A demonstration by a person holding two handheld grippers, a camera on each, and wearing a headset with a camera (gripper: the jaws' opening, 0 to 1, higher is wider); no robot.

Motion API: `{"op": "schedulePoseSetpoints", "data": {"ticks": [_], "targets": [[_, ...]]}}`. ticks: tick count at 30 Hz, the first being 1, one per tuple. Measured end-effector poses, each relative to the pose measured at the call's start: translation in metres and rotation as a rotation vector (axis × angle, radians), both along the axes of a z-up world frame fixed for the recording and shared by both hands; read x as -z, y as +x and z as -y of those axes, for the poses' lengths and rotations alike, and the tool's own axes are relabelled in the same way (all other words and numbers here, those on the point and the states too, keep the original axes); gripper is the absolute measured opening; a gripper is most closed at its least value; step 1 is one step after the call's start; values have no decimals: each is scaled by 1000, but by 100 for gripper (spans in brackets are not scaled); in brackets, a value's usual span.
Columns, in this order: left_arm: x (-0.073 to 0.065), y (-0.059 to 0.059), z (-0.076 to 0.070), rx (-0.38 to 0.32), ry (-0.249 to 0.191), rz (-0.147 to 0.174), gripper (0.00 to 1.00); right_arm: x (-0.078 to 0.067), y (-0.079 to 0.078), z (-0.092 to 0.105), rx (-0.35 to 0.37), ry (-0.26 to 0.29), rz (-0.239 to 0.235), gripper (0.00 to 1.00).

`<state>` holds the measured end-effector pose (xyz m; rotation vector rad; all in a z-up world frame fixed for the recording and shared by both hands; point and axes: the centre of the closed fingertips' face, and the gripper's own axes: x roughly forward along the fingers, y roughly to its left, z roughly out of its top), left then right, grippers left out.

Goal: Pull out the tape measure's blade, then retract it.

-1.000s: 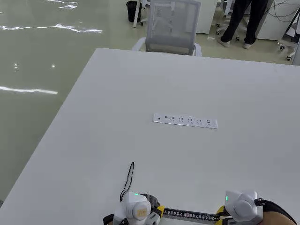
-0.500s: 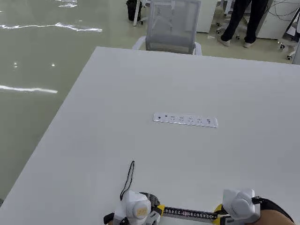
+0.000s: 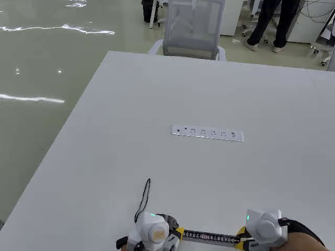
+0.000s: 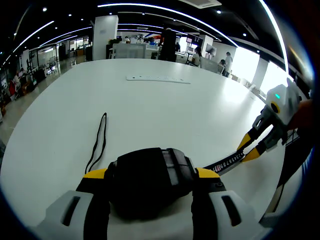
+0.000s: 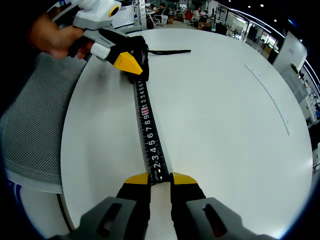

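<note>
Head view with both gripper views. The tape measure's case [image 4: 147, 192] is clamped between the jaws of the left gripper [image 4: 151, 174] and is held low over the white table [image 3: 157, 94], at the 6 o'clock edge of the head view. Its black wrist cord [image 4: 97, 142] lies on the tabletop toward 11 o'clock from the case. The blade [image 5: 148, 125] is drawn out toward 3 o'clock in the head view, just above the surface, and its tip is pinched between the closed jaws of the right gripper [image 5: 160, 178].

Compared with a second ago, the right gripper is seen nearer to the left one, while the case and the power strip [image 3: 208, 133], well apart at 12 o'clock, are found in nearly the same places. The exposed length of blade is accordingly a little shorter. From this it is judged that the pull-out has been completed and that the blade is being fed back under control. A good length of graduated blade remains outside the case, so the retraction is taken to be only begun. If the tip were released early, the blade could be expected to snap back.
</note>
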<state>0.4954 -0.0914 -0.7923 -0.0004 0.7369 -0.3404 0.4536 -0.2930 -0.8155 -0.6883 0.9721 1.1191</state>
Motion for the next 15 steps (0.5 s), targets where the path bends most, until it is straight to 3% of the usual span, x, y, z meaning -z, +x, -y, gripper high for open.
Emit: {"op": "schedulePoseSetpoints", "data": {"ticks": [15], "targets": [[0, 0, 0, -2, -9, 2, 63, 1, 2, -8, 3, 4, 0, 14]]}}
